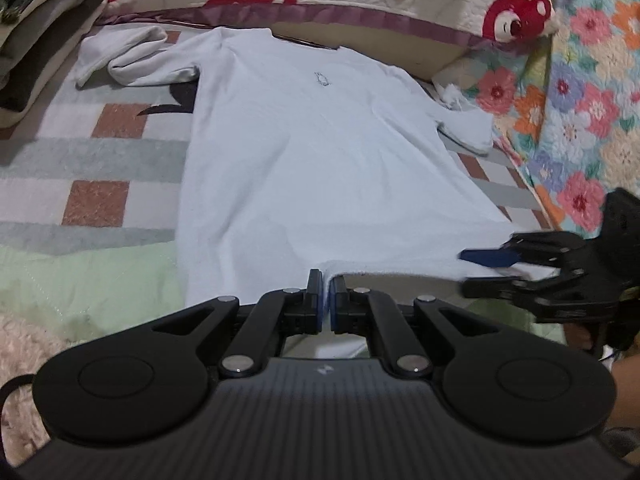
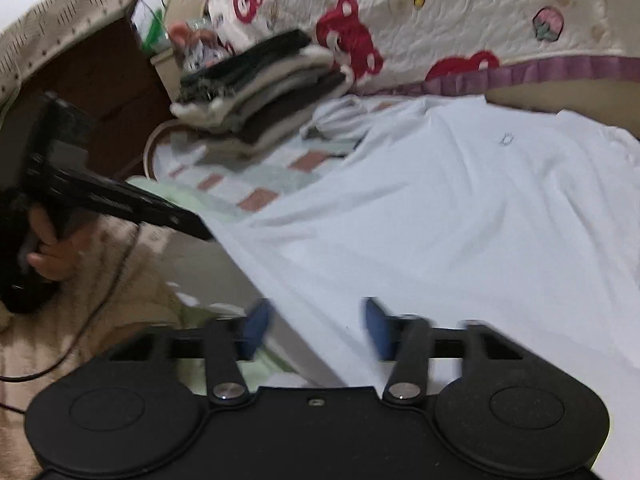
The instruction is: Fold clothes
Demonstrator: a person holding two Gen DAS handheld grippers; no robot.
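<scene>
T-shirt (image 1: 304, 152) lies flat on the bed, below the folded stack (image 1: 36, 32). Left claw (image 1: 327, 304) is clenched on its hem; right claw (image 2: 316, 328) straddles the hem, unclenched — it must close before lifting.

You have a bed covered by a checked blanket (image 1: 96, 200); on it lie a white shirt (image 1: 304, 152) spread flat, a stack of folded clothes (image 2: 264, 92), and a flowered quilt (image 1: 580, 120).
</scene>
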